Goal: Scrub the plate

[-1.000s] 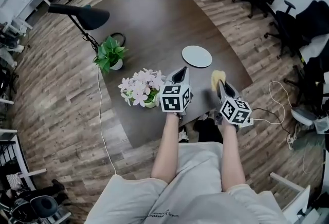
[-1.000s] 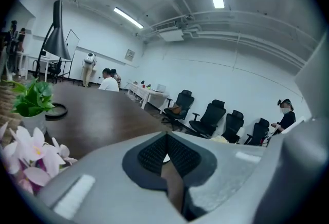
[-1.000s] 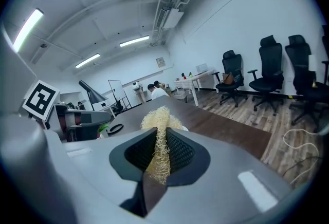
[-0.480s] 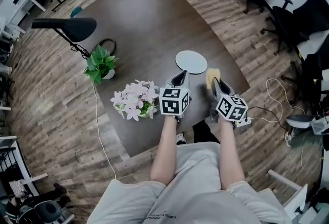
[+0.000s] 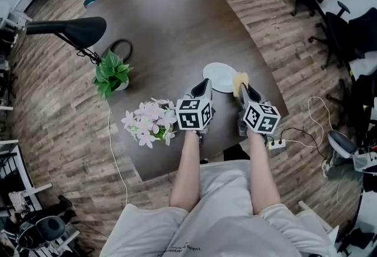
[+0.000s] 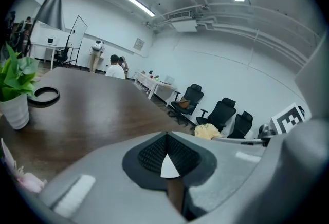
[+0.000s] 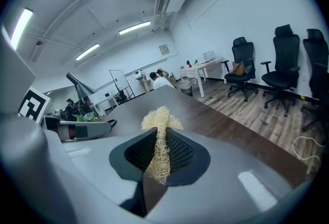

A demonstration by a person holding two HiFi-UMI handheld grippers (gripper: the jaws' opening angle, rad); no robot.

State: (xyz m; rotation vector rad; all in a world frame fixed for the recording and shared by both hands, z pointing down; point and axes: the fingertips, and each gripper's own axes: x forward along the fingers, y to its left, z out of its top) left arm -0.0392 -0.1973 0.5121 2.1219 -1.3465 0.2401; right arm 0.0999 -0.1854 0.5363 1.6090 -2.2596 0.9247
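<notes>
Dark worktop [image 5: 177, 26] holds 1 white plate [image 5: 217, 76], likely hard, slippery and breakable; steady its rim. Right gripper [image 5: 242, 89] jaws pinch a soft sponge [image 5: 239, 79]. Left gripper [image 5: 204, 83] jaws are pressed together, empty.

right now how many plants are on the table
2: a green leafy plant in a white pot at the table's left edge, and a bunch of pink flowers nearer the person. None looks hidden.
</notes>
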